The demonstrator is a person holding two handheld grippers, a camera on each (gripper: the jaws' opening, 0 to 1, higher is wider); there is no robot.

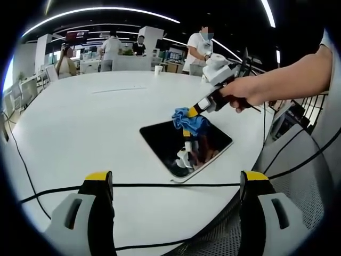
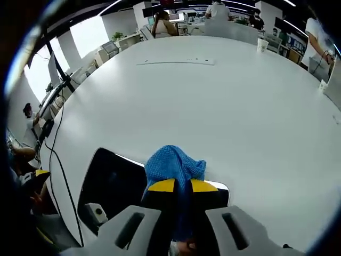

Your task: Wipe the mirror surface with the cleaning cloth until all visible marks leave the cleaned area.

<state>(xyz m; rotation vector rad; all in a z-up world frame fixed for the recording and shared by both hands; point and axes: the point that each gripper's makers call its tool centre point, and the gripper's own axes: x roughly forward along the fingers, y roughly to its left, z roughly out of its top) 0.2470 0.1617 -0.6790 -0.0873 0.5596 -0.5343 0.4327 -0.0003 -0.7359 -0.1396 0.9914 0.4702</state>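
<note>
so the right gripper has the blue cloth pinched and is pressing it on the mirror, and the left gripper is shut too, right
Not quite: the left gripper is open, its two jaws standing wide apart with nothing between them, as the left gripper view shows. The rest holds: the right gripper has the blue cloth pinched and pressed on the mirror.

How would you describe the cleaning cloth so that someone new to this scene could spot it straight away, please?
On the big white table, near its edge, lies a dark rectangular mirror. At the mirror's far corner the right gripper presses a bunched cloth against the glass, jaws shut on it. It is the one bright blue, knobbly-textured thing among white, black and yellow.
</note>
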